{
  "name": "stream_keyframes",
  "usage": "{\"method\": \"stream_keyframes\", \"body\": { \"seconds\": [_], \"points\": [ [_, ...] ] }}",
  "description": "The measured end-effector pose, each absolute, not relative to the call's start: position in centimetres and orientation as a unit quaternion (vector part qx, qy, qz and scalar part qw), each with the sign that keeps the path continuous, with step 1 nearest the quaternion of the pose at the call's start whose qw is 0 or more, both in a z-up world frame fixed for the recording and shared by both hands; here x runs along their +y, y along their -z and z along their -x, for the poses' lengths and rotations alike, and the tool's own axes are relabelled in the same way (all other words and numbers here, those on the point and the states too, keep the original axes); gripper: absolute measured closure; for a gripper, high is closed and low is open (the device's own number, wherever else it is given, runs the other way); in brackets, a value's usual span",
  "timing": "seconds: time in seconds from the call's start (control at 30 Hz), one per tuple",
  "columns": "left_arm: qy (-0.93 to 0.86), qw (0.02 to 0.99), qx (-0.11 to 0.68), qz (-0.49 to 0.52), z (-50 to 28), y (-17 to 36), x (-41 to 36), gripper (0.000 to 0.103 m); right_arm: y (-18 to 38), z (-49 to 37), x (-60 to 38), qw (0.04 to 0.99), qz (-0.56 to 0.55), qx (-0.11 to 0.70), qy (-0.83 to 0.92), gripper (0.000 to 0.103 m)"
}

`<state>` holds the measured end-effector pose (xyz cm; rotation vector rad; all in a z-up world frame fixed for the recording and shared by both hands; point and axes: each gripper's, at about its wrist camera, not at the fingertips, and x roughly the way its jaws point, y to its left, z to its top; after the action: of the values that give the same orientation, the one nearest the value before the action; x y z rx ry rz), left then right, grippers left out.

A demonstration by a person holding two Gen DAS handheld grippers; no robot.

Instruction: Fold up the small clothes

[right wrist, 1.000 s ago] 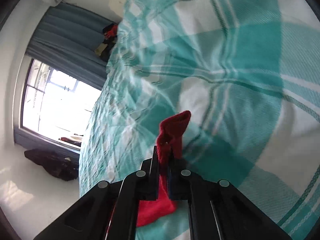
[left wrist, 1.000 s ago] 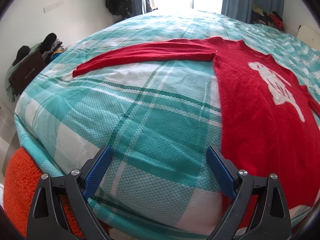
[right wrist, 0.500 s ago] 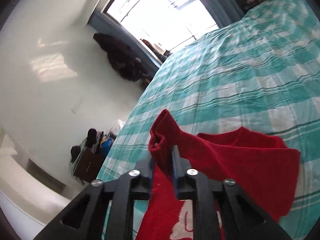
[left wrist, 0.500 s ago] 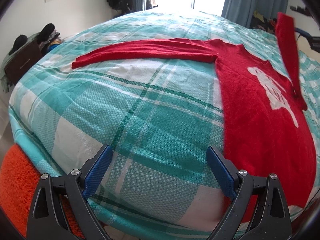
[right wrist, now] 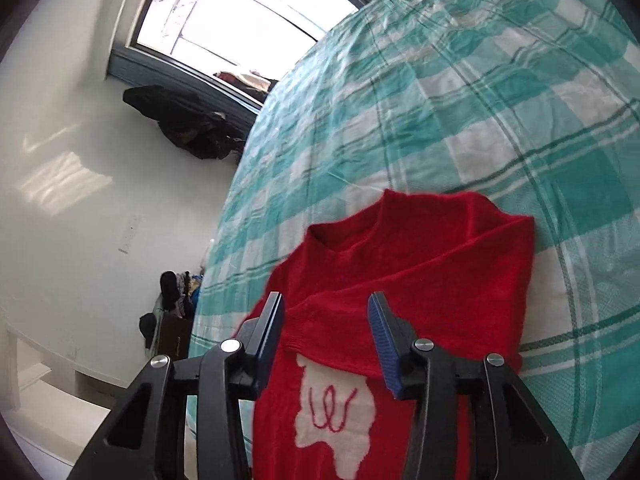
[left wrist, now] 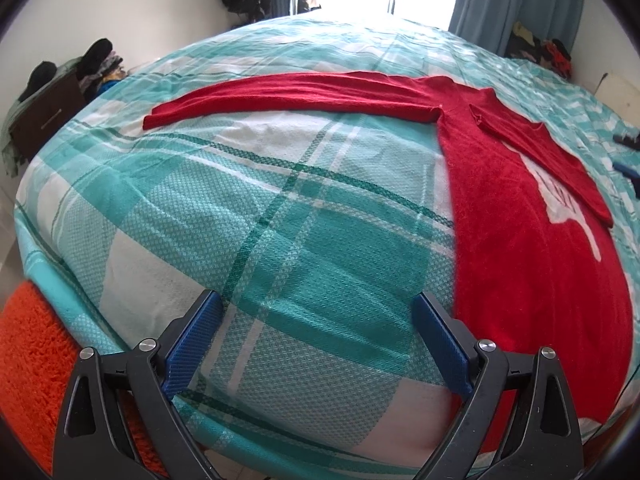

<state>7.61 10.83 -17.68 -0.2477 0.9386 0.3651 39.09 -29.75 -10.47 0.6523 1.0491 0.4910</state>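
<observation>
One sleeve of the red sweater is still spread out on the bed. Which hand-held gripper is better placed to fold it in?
Probably the left hand-held gripper: open, empty, with the outstretched sleeve ahead of it. The right hand-held gripper, open, is over the already folded sleeve.

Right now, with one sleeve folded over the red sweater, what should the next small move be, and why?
Probably reach the open left gripper to the cuff of the other long sleeve, which lies stretched flat across the teal plaid bedspread and is not yet folded over the red knit sweater.
</observation>
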Motion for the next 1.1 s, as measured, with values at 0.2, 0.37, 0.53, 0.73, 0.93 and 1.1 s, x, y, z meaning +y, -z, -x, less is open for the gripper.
{"method": "stream_keyframes", "body": {
  "seconds": [0.2,0.37,0.53,0.73,0.93,1.1],
  "points": [
    [-0.174,0.868,0.451,0.113,-7.4,17.8,10.7,0.006,20.5,-37.7,-32.2,0.771,-0.21,0.593,-0.098,0.097],
    [-0.176,0.866,0.453,0.114,-7.9,18.0,10.6,0.005,14.7,-35.0,-32.2,0.82,-0.184,0.523,-0.138,0.09],
    [-0.173,0.867,0.455,0.112,-7.8,18.1,10.5,0.004,15.2,-30.0,-29.2,0.815,-0.139,0.524,-0.204,0.065],
    [-0.167,0.866,0.458,0.113,-7.4,18.1,10.5,0.003,18.2,-26.8,-29.9,0.817,-0.055,0.549,-0.167,0.078],
    [-0.175,0.864,0.458,0.117,-7.8,18.3,10.3,0.003,14.5,-23.4,-29.8,0.835,-0.031,0.518,-0.181,0.068],
    [-0.172,0.865,0.457,0.113,-7.7,18.3,10.2,0.003,19.2,-23.0,-31.5,0.81,-0.119,0.552,-0.16,0.062]
  ]
}}
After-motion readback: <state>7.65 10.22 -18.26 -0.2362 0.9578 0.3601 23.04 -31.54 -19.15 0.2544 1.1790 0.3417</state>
